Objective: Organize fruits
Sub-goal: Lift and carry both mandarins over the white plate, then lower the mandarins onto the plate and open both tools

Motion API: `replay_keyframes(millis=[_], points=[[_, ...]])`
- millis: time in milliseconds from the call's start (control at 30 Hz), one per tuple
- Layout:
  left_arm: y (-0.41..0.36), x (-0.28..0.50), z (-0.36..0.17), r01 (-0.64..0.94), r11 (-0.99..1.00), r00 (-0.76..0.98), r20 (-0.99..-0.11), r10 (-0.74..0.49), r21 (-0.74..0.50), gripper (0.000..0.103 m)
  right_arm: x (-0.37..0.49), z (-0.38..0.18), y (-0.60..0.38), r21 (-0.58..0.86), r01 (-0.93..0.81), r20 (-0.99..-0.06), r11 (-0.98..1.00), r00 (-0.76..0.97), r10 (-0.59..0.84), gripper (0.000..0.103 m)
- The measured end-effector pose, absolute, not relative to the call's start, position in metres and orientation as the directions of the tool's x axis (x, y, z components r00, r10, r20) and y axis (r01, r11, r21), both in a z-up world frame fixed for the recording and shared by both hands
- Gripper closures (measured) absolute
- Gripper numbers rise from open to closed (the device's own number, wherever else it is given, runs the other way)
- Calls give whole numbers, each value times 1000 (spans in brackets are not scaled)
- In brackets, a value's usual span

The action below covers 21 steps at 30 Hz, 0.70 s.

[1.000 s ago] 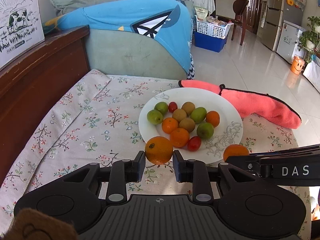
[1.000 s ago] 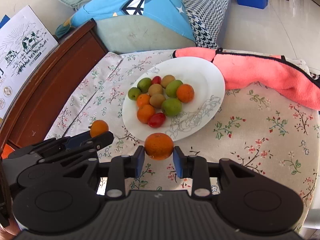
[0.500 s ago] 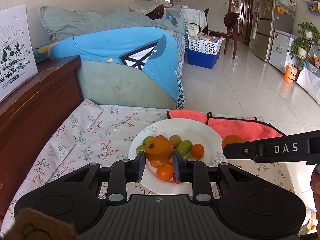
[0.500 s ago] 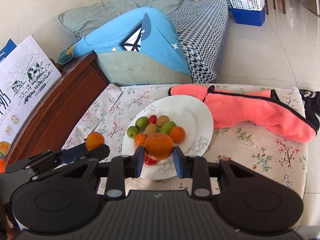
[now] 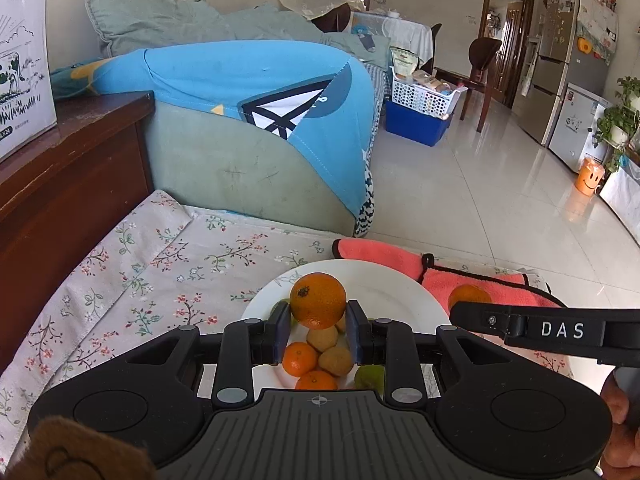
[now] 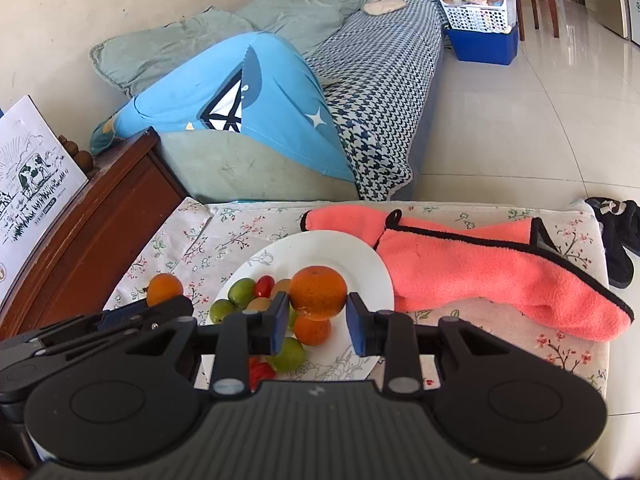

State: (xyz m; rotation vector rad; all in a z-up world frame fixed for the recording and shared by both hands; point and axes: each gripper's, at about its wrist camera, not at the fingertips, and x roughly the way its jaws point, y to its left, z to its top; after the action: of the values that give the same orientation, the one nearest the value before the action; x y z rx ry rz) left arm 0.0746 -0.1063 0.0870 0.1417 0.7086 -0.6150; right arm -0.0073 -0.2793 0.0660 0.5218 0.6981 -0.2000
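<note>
oranges fill both my grippers. my left gripper (image 5: 318, 328) is squeezed tight on one orange (image 5: 318, 306), with a blue pad pressing each side of it. my right gripper (image 6: 318, 318) is squeezed on another orange (image 6: 318, 292) the same way. both oranges are up in the air over the white plate (image 6: 352, 258).

the plate sits on a table with a flowery cloth (image 6: 480, 328). on the plate i see small green fruits (image 6: 242, 290), a little red tomato (image 6: 264, 286), some brown kiwis (image 5: 322, 338) and smaller oranges (image 5: 300, 358), all bunched close together on the near side. the far side of the plate is bare.

a fuzzy pink cloth (image 6: 492, 272) lies just beside the plate, and its end touches the plate's rim.

from my right side, my left gripper shows low on the left, with its orange (image 6: 164, 289) poking up above it. from my left side, my right gripper shows on the right, with its orange (image 5: 468, 296) peeking over the black finger that says "das" (image 5: 560, 330).
</note>
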Motion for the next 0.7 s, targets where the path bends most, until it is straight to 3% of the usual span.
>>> replay_keyframes(millis=[700], points=[[-148,145,46,522,837,539,-697,-473,-165,76,27,28,-285,367,366,-708,855,706,2,72]])
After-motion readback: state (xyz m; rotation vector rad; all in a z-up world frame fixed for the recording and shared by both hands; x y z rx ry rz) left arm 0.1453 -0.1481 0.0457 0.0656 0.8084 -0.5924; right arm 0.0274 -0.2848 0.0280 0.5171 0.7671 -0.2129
